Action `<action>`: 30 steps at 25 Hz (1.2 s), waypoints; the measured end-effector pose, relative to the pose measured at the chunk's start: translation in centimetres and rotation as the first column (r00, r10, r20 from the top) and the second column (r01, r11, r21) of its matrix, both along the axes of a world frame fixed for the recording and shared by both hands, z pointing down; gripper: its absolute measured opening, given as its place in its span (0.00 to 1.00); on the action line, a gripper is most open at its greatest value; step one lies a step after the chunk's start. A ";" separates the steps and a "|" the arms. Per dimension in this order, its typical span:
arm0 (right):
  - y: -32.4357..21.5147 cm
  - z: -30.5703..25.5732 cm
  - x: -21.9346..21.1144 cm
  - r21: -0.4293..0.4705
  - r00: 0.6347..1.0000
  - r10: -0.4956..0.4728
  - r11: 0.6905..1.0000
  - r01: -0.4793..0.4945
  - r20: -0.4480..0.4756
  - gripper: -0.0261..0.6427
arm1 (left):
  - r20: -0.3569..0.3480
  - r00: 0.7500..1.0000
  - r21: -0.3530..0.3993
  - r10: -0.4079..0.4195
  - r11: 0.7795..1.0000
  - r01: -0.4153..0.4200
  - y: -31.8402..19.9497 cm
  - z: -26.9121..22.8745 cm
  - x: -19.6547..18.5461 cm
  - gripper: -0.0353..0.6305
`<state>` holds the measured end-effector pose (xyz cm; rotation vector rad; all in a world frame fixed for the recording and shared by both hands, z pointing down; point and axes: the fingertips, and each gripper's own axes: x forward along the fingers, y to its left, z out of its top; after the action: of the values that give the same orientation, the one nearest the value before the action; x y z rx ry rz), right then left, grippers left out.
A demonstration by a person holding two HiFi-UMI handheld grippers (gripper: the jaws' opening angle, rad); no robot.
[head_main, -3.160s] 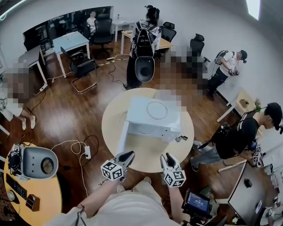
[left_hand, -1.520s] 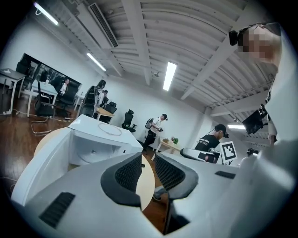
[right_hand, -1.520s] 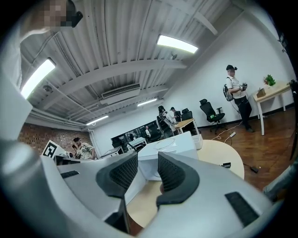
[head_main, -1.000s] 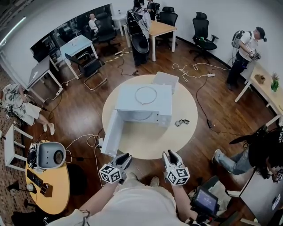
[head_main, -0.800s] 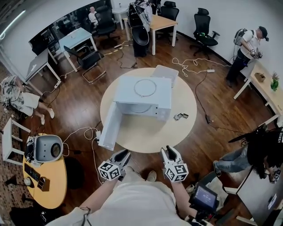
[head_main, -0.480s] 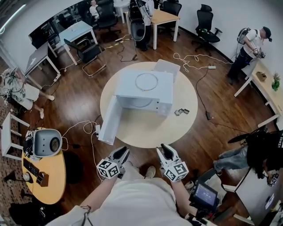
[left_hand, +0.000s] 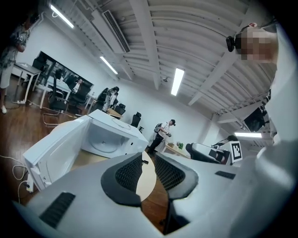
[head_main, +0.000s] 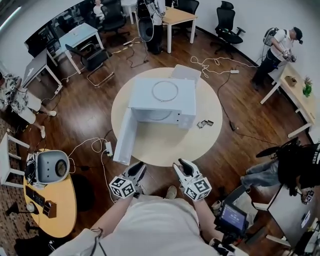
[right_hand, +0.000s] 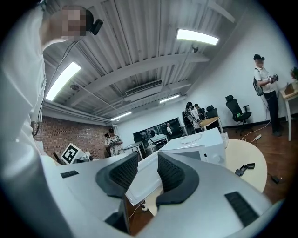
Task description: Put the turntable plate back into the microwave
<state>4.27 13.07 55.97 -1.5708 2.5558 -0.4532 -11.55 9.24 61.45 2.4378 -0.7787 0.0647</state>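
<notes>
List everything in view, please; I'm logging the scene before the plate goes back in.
round table: one, beige, middle of the wooden floor
microwave: one, white, on the round table, door open
turntable plate: one, clear, on top of the microwave
tray: one, white, on the table behind the microwave
small parts: two, dark, on the table right of the microwave
power strip: one, white, on the floor left of the table
yellow table: one, lower left
appliance: one, grey, on the yellow table
office chairs: several, black, far side
standing person: one, far right
left gripper: grey, open, empty
right gripper: grey, open, empty
</notes>
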 end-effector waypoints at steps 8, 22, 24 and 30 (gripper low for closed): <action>-2.9 0.4 -2.5 0.000 0.985 0.146 0.989 -0.147 -0.095 0.24 | -0.044 0.997 0.026 0.067 0.997 -0.066 -2.9 -0.8 -2.5 0.16; -5.6 3.1 -6.4 -0.032 0.931 0.282 0.954 -0.297 -0.230 0.24 | 0.004 0.988 0.021 0.156 0.988 -0.156 -7.8 2.2 -6.1 0.16; -5.7 3.1 -6.8 -0.026 0.923 0.300 0.949 -0.315 -0.239 0.24 | 0.025 0.985 0.008 0.173 0.985 -0.174 -7.7 3.1 -6.3 0.16; -5.8 3.9 -8.1 -0.033 0.915 0.299 0.947 -0.319 -0.270 0.24 | 0.039 0.977 -0.013 0.211 0.977 -0.211 -7.2 4.2 -6.5 0.16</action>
<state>-3.86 7.30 59.87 -2.1486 2.4162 -0.3294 -18.02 2.00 65.62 2.5088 -0.5326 0.1991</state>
